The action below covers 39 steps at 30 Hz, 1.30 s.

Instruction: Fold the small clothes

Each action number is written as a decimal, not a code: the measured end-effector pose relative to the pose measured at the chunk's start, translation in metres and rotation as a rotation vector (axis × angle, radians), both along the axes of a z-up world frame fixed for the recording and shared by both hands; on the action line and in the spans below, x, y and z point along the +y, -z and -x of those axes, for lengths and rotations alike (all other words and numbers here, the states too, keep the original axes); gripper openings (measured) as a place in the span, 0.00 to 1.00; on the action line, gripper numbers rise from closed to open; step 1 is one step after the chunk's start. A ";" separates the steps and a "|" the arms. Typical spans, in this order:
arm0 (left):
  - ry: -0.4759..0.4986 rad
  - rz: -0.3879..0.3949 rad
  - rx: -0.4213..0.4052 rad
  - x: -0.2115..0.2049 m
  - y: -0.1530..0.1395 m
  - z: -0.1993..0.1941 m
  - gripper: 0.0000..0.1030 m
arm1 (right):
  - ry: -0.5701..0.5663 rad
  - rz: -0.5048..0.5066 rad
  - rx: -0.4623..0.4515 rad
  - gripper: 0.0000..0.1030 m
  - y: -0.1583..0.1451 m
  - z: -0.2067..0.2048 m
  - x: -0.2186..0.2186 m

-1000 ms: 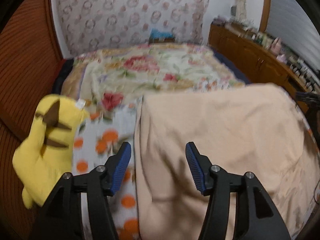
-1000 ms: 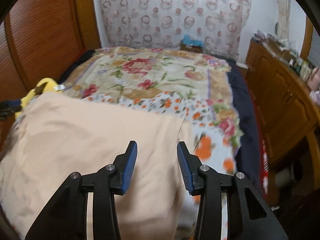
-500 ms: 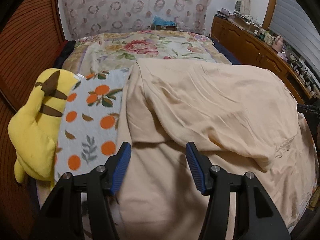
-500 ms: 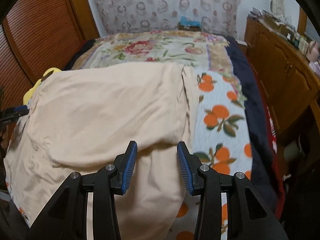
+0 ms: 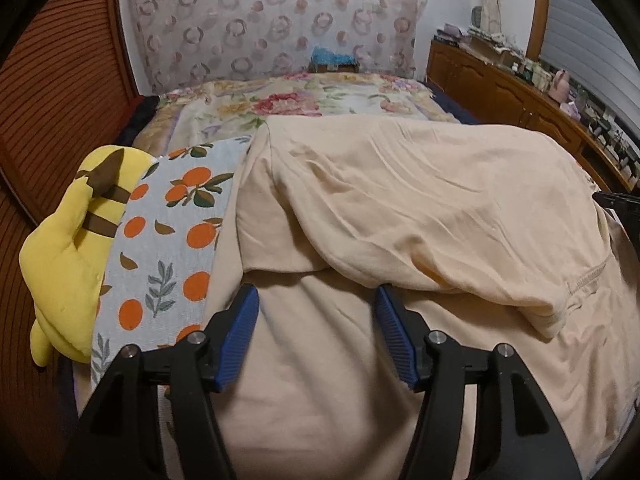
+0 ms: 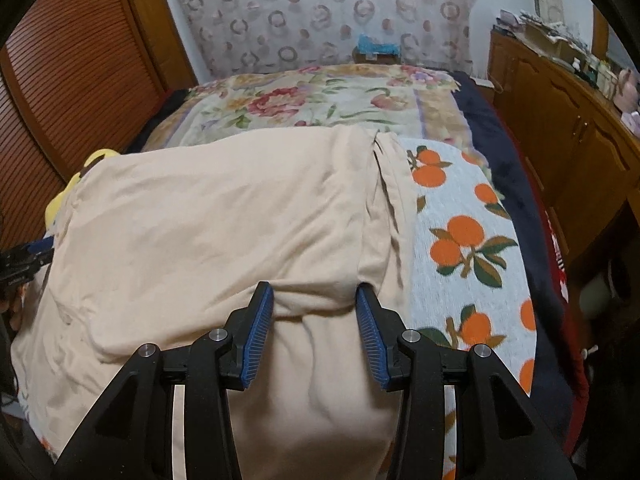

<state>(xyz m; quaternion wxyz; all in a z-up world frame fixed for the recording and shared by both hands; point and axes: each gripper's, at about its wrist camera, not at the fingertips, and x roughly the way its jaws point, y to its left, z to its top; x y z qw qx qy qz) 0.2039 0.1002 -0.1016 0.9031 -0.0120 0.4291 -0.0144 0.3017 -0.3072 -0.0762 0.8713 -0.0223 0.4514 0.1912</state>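
Two grippers hover over a beige garment (image 5: 420, 208) lying on the orange-print blanket (image 5: 168, 240), its folded edge running crosswise. Left gripper (image 5: 316, 300) is opening, nothing between its pads; right gripper (image 6: 315, 296) stands spread above the fold.

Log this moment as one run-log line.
beige cotton garment: folded over, on orange-print sheet | left gripper: opening, above it | right gripper: open

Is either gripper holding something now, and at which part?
Nothing is held. The left gripper, jaws opening, and the right gripper stand open over the beige cotton garment.
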 end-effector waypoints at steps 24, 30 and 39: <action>-0.028 0.091 -0.008 0.015 -0.014 -0.006 0.67 | -0.004 0.101 -0.089 0.51 0.012 0.008 0.022; -0.089 0.134 -0.026 0.036 -0.024 -0.017 0.54 | -0.004 0.094 -0.087 0.52 0.013 0.008 0.024; -0.100 0.165 0.051 0.036 -0.011 -0.029 0.31 | -0.004 0.093 -0.086 0.52 0.013 0.008 0.024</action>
